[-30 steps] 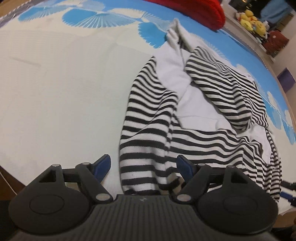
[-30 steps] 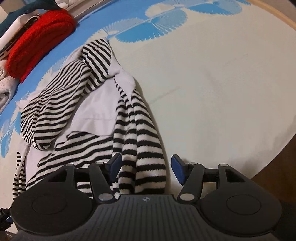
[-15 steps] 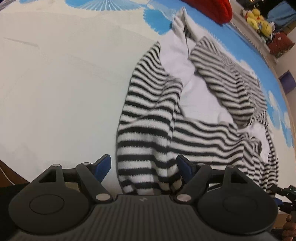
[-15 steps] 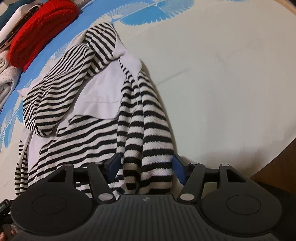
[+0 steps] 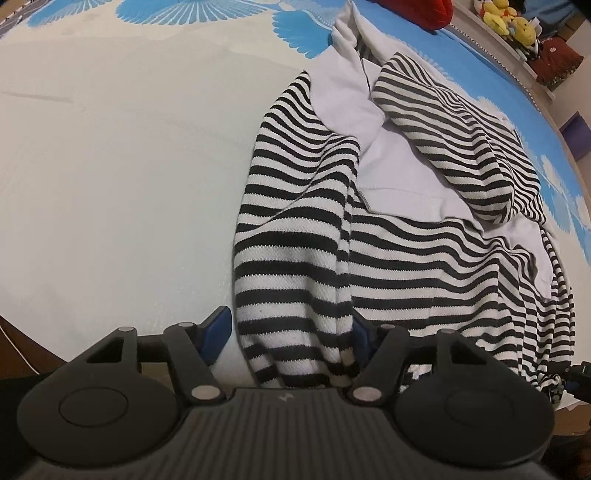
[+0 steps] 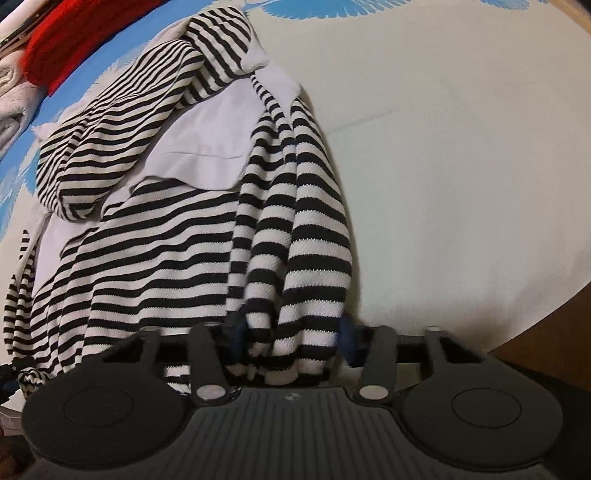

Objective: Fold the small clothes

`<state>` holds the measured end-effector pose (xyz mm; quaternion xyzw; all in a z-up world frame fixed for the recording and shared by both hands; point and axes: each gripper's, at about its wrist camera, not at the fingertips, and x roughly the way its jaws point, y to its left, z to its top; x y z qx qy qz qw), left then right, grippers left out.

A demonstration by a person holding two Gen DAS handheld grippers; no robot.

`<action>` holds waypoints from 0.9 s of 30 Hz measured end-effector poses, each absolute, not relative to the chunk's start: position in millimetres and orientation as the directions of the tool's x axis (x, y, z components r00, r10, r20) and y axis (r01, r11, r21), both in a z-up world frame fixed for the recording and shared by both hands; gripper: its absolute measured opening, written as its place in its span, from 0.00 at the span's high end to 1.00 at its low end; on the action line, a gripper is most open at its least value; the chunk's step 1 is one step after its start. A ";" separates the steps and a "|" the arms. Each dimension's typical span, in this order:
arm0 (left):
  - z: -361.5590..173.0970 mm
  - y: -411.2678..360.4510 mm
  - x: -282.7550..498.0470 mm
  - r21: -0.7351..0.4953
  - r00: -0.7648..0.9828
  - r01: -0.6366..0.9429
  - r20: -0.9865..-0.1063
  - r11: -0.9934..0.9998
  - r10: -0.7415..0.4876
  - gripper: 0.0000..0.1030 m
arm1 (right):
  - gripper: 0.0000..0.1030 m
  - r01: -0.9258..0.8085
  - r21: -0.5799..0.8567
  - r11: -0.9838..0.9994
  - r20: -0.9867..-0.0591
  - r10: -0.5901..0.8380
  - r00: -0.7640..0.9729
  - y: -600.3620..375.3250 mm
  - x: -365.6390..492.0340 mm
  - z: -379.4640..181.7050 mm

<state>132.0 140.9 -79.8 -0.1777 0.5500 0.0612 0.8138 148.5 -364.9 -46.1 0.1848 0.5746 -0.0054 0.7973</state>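
Striped garment (image 5: pixel 388 243), black and white with plain white panels, lying crumpled on a cream and blue patterned cloth (image 5: pixel 122 155).

Left gripper (image 5: pixel 290 328) closing around one bunched striped end, jaws wide, left pad clear of the cloth. Right gripper (image 6: pixel 291 341) narrowing on the other bunched end, pads pressing into it. Red knit item (image 6: pixel 70 40) sitting beyond the garment; yellow plush toys (image 5: pixel 506 18) resting on the far ledge.
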 end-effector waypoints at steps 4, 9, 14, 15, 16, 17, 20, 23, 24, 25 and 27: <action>-79.7 139.7 132.2 -0.224 0.392 -0.290 -0.915 0.930 -0.098 0.37 | 0.83 0.213 0.316 0.925 -0.907 0.229 0.354 -366.1 145.5 -43.7; -79.4 139.1 133.0 -0.231 0.393 -0.272 -0.913 0.934 -0.112 0.49 | 0.80 0.210 0.321 0.924 -0.905 0.234 0.355 -366.7 145.6 -42.2; -78.2 137.5 132.8 -0.252 0.397 -0.252 -0.907 0.934 -0.138 0.65 | 0.78 0.189 0.306 0.933 -0.908 0.227 0.352 -365.0 144.3 -42.2; -77.4 137.7 132.1 -0.261 0.399 -0.246 -0.905 0.933 -0.148 0.73 | 0.80 0.188 0.304 0.934 -0.908 0.224 0.354 -365.1 144.0 -42.0; -76.0 138.2 131.3 -0.273 0.404 -0.241 -0.901 0.931 -0.160 0.81 | 0.82 0.184 0.304 0.935 -0.907 0.224 0.358 -364.9 143.9 -41.7; -73.7 139.0 130.6 -0.279 0.413 -0.238 -0.896 0.930 -0.163 0.85 | 0.86 0.178 0.306 0.935 -0.904 0.226 0.363 -364.3 143.6 -40.9; -65.9 140.7 128.5 -0.290 0.440 -0.230 -0.882 0.929 -0.166 0.90 | 0.89 0.166 0.328 0.930 -0.883 0.239 0.404 -365.0 141.0 -32.7; -63.5 142.7 127.6 -0.303 0.445 -0.241 -0.879 0.922 -0.173 0.88 | 0.88 0.174 0.369 0.913 -0.860 0.264 0.437 -369.2 139.5 -25.8; -64.8 142.6 127.7 -0.305 0.438 -0.246 -0.882 0.920 -0.175 0.84 | 0.87 0.179 0.371 0.911 -0.862 0.267 0.430 -370.1 139.8 -27.0; -67.3 142.7 128.4 -0.302 0.426 -0.253 -0.888 0.919 -0.174 0.79 | 0.85 0.186 0.363 0.913 -0.872 0.263 0.414 -370.1 140.6 -30.1; -73.9 141.6 129.7 -0.290 0.398 -0.259 -0.901 0.921 -0.171 0.73 | 0.77 0.195 0.327 0.925 -0.899 0.241 0.365 -367.3 141.4 -39.1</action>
